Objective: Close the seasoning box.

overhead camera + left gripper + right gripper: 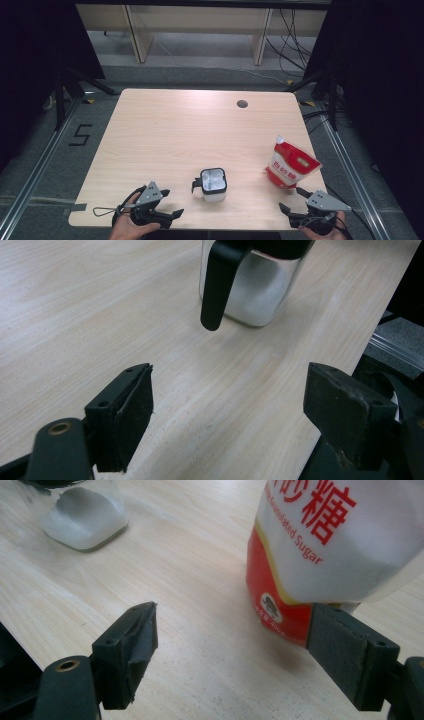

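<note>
One wooden surface (165,135) carried everything, pale and grained, with a single round cable hole (242,104) near its far edge; beyond it stood light wooden furniture legs and loose cables on a grey floor, and a taped mark on the floor (80,135) at the left read like the figure 5. One sugar pouch (291,162) stood near the right edge of the surface, white above and red below, with a white spout at its top corner; in the right gripper view its printing showed red Chinese characters and part of the English words ending in "Sugar" (300,545), plus a small round emblem on the red band. One clear glass jar (214,184) with a black rim and a black handle on its left side stood near the front middle, well apart from the pouch, holding white granules. Two grippers sat at the near edge, each in a hand. Left gripper (167,205) pointed toward the jar, its jaws spread wide and empty, the jar's handle (217,287) straight ahead with bare wood between. Right gripper (292,199) lay just before the pouch, jaws likewise spread and holding nothing, the pouch's red base close beside one jaw in its own view.
</note>
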